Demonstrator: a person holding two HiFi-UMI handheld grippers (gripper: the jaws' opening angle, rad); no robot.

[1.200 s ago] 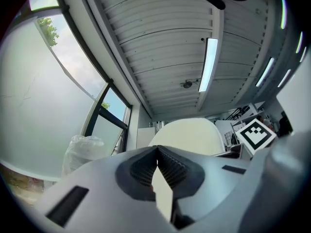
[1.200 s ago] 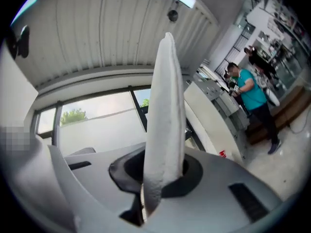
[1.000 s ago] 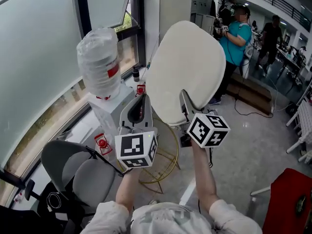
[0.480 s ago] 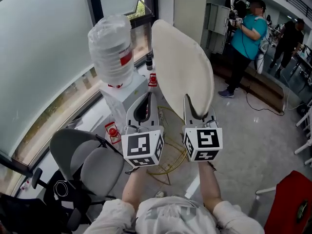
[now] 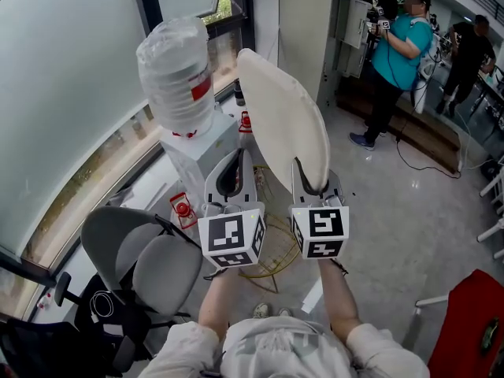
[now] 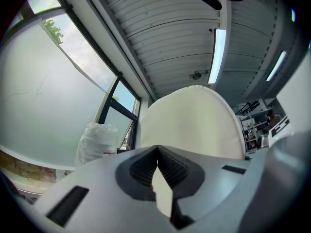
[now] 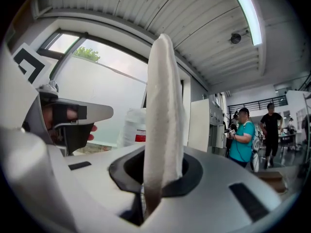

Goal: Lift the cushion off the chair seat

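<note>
The water dispenser (image 5: 201,152) and wrapped bottle (image 5: 175,73) crowded the left; the upright cushion (image 5: 283,124) filled the middle; right-hand floor (image 5: 394,211) lay open.

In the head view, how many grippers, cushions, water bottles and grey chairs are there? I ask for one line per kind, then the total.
grippers: 2 (left gripper, right gripper)
cushion: 1
water bottle: 1
grey chair: 1
total: 5
</note>
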